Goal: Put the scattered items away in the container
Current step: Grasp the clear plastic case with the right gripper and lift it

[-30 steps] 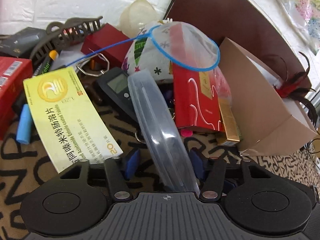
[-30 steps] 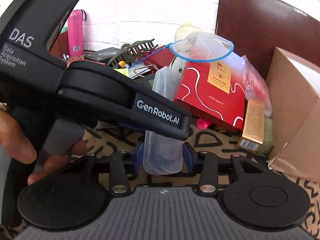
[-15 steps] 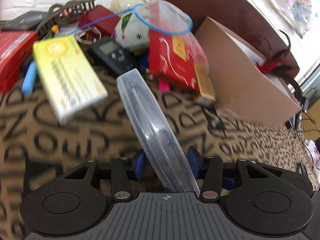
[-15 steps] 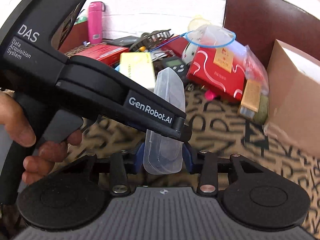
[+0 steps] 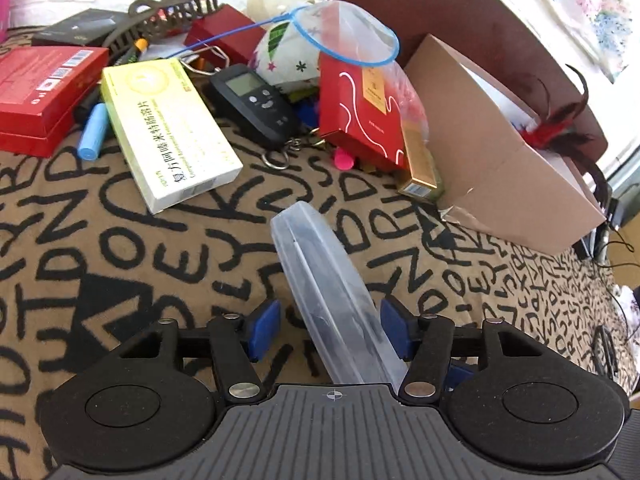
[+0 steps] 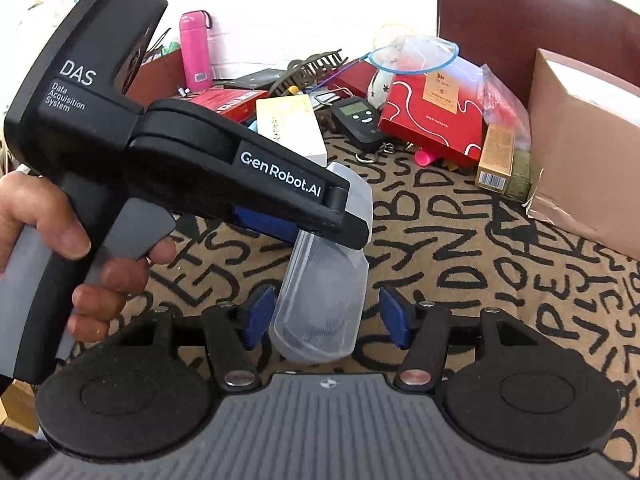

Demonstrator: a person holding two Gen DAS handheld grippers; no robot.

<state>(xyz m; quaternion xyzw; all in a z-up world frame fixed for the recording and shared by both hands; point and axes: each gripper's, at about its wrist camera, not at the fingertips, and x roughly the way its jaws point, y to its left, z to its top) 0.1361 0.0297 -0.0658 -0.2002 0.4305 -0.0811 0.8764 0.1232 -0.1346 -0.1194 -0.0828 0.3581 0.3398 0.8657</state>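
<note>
Both sets of tongs have just been spreading their jaws, and the clear plastic container (image 5: 332, 300) sits between each pair with daylight on either side of it: the left gripper (image 5: 330, 332) has blue pads standing off the long edge, and the right gripper (image 6: 326, 314) is likewise parted around the rounded end, with neither pad pressing. Nothing is gripped by either one, as far as the frames show. From the right wrist view the left tool crosses over the container's far end, a hand (image 6: 80, 256) wrapped round its grey handle.

The container looks to be resting on the lettered brown cloth (image 5: 120, 240), well short of the clutter (whether it lies flat or leans on one edge is hard to say through the clear plastic).

Just beyond, the pile begins: a yellow-and-white medicine box (image 5: 168, 132) nearest, a black handheld scale (image 5: 256, 104) beside it, a red patterned box (image 5: 364, 112) under a clear bag, and a slim gold carton (image 5: 418, 168) against the brown cardboard box (image 5: 500, 152). Farther back lie a flat red case (image 5: 44, 92), a blue tube (image 5: 94, 132) and a dark hair claw (image 5: 168, 16).

To do this step well, I would judge that both grippers should back straight off without nudging the container, confirm it stays put, and then open it before fetching the nearest pieces.
</note>
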